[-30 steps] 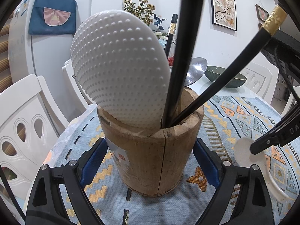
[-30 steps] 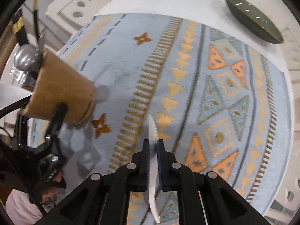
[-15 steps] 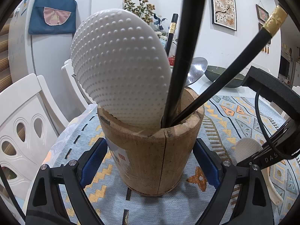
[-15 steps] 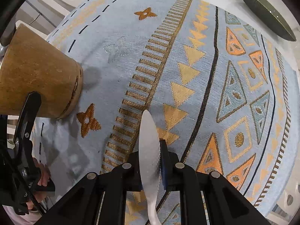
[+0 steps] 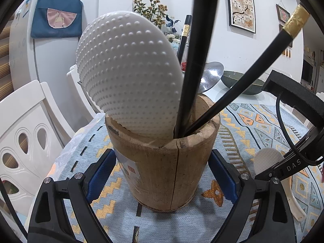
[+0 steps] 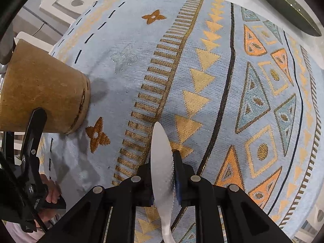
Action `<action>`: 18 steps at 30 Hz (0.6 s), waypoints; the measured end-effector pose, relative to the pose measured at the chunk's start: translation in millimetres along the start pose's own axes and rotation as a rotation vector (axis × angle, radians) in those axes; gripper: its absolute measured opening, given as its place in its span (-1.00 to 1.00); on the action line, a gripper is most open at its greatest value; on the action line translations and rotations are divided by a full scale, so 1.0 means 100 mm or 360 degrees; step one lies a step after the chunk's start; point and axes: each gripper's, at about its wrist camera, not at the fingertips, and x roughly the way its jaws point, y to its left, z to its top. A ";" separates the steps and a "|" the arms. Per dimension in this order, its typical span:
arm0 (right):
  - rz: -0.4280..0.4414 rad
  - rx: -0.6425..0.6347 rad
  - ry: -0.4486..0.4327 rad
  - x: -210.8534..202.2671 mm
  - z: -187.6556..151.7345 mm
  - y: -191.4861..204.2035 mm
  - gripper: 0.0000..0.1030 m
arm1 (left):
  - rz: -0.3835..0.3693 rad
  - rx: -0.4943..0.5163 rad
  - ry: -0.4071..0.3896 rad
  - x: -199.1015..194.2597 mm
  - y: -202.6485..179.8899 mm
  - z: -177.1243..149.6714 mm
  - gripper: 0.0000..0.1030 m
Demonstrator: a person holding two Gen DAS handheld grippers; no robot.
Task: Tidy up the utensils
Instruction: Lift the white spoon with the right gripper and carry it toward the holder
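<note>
Two grippers share the work. Leftmost, the left gripper (image 5: 162,174) is clenched around the wooden holder (image 5: 162,162), a blue pad on either side of its wall, steadying it upright near the left edge of the patterned mat (image 6: 202,70) that covers the counter. Inside the holder stand a dimpled white rice paddle (image 5: 129,77), black chopsticks (image 5: 202,40) with gold bands, and a metal spoon (image 5: 210,77) behind them.

Further right, well clear of the holder, the right gripper (image 6: 163,174) points almost straight down at the mat. Its jaws have just been opening a little, yet a small white spoon (image 6: 162,162) sits edge-on between them, and the pads seem to pinch its bowl; I judge it grasped, loosely. In the left wrist view the same spoon lies along the mat, its handle trailing toward the counter's near edge.

Judging by this, the step in hand is picking up the last loose utensil. Next comes a firm close on the spoon, a lift, a carry leftward over the holder's rim, then a drop handle-first into the gap beside the chopsticks without knocking them.
</note>
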 end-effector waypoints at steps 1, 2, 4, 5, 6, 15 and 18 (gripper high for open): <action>0.0009 0.0004 0.0006 0.00 0.01 -0.02 -0.73 | 0.0001 0.0000 -0.0004 0.00 0.00 0.00 0.79; 0.0015 0.0009 0.0009 0.00 0.01 -0.02 -0.73 | 0.0001 0.0000 -0.0007 -0.01 0.00 0.00 0.79; 0.0037 0.0023 0.0019 0.00 0.03 -0.06 -0.72 | 0.0002 0.0000 -0.0011 -0.01 0.00 0.00 0.79; 0.0044 0.0026 0.0020 0.00 0.03 -0.09 -0.72 | 0.0002 0.0001 -0.0012 -0.01 0.00 0.00 0.79; 0.0049 0.0025 0.0021 0.00 0.05 -0.11 -0.72 | 0.0004 0.0002 -0.0013 -0.01 0.00 0.00 0.79; 0.0049 -0.0010 -0.0177 -0.03 -0.18 -0.14 -0.77 | 0.0005 0.0003 -0.0015 -0.01 0.00 -0.01 0.79; 0.0125 0.0049 -0.0251 -0.08 -0.31 -0.23 -0.82 | 0.0004 0.0002 -0.0013 -0.02 0.00 -0.01 0.80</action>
